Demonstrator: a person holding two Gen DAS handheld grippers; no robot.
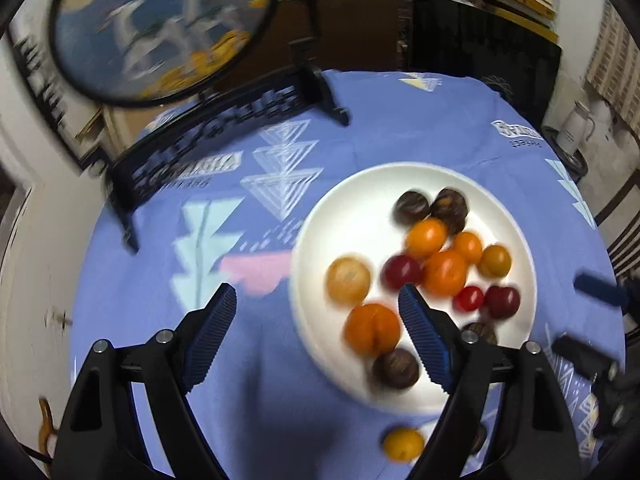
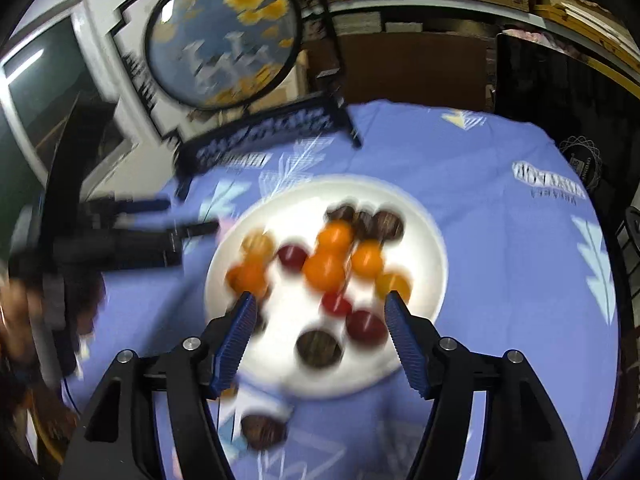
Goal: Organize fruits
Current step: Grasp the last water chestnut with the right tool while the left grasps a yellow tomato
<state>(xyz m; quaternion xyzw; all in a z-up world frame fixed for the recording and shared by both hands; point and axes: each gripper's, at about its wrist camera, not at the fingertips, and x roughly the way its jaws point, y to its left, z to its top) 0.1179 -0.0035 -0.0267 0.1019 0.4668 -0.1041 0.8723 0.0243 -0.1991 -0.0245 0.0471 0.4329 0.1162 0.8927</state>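
A white plate (image 1: pixel 340 208) on a blue patterned tablecloth holds several small fruits: orange, yellow, red and dark brown ones. My left gripper (image 1: pixel 316 300) is open and empty, above the plate's near left edge. A yellow fruit (image 1: pixel 403 445) lies on the cloth off the plate. In the right wrist view the same plate (image 2: pixel 420 220) shows; my right gripper (image 2: pixel 318 306) is open and empty over its near side. A dark brown fruit (image 2: pixel 263 432) lies on the cloth in front of the plate. Both views are motion-blurred.
A round painted screen (image 1: pixel 160 24) on a black carved stand (image 1: pixel 224 136) stands at the table's far left. The left gripper (image 2: pixel 132 236) shows at the left of the right wrist view. A white jug (image 1: pixel 576 126) sits beyond the table's right edge.
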